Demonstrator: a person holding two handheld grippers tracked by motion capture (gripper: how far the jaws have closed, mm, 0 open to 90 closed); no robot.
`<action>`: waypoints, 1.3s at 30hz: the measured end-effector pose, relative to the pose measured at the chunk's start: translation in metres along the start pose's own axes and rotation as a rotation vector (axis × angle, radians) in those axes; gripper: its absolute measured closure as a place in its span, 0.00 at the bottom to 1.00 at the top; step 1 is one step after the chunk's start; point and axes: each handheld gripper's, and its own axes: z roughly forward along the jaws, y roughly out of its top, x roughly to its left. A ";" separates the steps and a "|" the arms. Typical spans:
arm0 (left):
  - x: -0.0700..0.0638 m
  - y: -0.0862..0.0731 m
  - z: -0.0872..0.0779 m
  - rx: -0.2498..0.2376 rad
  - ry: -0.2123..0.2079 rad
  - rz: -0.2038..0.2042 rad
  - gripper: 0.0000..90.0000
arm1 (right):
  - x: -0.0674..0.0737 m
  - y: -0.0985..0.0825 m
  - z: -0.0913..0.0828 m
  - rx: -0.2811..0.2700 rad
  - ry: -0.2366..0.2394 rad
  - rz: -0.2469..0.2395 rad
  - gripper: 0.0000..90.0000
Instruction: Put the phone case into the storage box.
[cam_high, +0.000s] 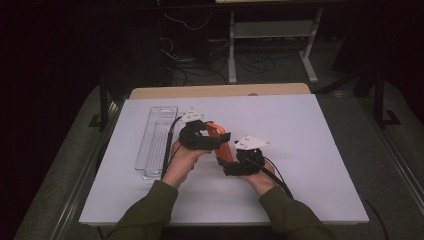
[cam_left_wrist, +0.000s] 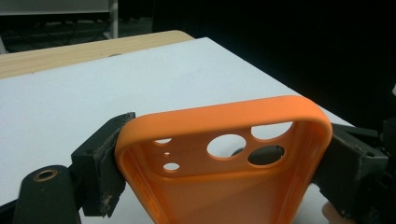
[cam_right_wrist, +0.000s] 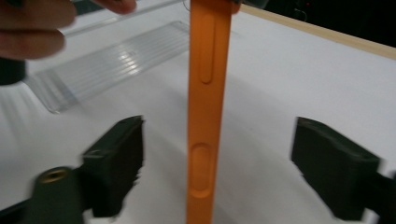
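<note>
An orange phone case (cam_high: 220, 142) hangs above the white board between both hands. My left gripper (cam_high: 216, 134) is shut on it. In the left gripper view the pads (cam_left_wrist: 100, 161) press on both long sides of the case (cam_left_wrist: 224, 186) near its camera holes. My right gripper (cam_high: 226, 161) sits just below and to the right of it. In the right gripper view the case (cam_right_wrist: 205, 116) stands edge-on between the jaws, and my right gripper (cam_right_wrist: 224, 168) is open, with a wide gap on each side of the case.
A clear ribbed plastic tray (cam_high: 156, 142) lies on the white board (cam_high: 300, 150) to the left of the hands. It lies at the upper left in the right gripper view (cam_right_wrist: 116, 60). A wooden table edge (cam_high: 220, 91) runs behind the board. Dark floor with cables lies beyond.
</note>
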 end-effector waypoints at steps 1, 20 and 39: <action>0.000 0.000 -0.001 0.005 -0.002 0.002 0.16 | 0.000 0.001 0.000 0.013 0.000 -0.006 0.12; 0.000 0.001 -0.002 0.004 -0.006 0.012 0.16 | -0.016 0.001 -0.007 0.118 0.093 -0.063 0.00; -0.001 0.002 -0.004 0.004 0.001 0.022 0.16 | -0.045 -0.018 -0.050 0.119 0.089 -0.035 0.00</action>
